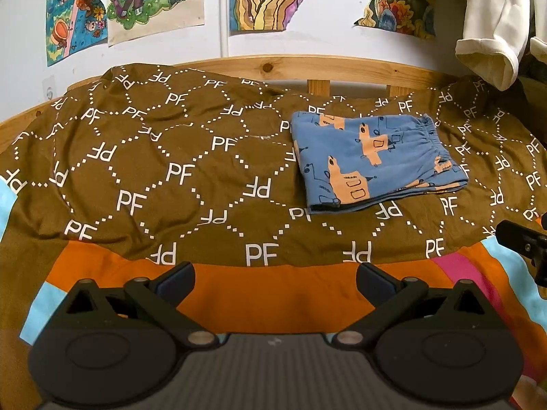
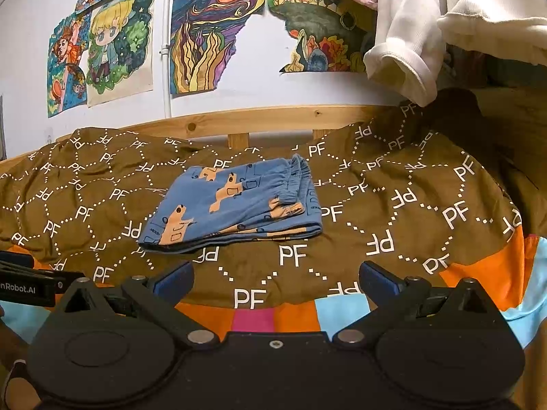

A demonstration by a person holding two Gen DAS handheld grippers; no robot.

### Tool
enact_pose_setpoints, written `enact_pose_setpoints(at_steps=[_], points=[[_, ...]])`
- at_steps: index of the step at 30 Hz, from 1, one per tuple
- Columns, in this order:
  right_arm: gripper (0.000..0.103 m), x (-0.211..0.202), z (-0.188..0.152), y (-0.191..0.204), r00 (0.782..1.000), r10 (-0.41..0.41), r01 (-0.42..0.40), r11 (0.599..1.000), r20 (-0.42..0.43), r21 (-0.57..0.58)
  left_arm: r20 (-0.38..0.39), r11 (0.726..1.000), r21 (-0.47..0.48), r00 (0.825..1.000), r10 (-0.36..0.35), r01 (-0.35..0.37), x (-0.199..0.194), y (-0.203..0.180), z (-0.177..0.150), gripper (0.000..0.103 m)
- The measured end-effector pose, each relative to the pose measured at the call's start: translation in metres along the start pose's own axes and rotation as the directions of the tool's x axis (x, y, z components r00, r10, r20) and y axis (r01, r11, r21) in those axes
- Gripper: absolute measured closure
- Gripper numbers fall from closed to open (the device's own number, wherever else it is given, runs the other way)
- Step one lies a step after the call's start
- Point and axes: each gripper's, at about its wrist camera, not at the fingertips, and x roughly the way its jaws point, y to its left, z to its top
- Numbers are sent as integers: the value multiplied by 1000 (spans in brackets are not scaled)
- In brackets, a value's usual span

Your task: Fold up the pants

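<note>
The blue pants (image 2: 236, 205) lie folded on the brown blanket (image 2: 393, 239); the left tool (image 1: 275, 278) and right tool (image 2: 275, 278) hover wide open, holding nothing

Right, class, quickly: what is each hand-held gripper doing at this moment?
Left hand-held gripper: open, holding nothing.
Right hand-held gripper: open, holding nothing; the folded pants lie apart on the bed.

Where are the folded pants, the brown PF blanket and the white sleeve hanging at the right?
folded pants (image 2: 236, 205), right wrist view, middle of the top layer.
brown PF blanket (image 1: 191, 157), left wrist view, bare stretch left of the pants.
white sleeve (image 2: 403, 65), right wrist view, near its cuff.
</note>
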Motion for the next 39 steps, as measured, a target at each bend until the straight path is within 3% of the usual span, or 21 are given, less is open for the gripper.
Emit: enact_pose_setpoints(at_steps=[30, 39], points=[[1, 3, -1, 0, 1000, 9, -9, 1000, -17, -5, -11, 1000, 3, 1000, -5, 5, 1, 2, -3, 0], [1, 3, -2, 0, 1000, 10, -10, 1000, -17, -4, -64, 1000, -17, 998, 10, -11, 6, 6, -2, 0]])
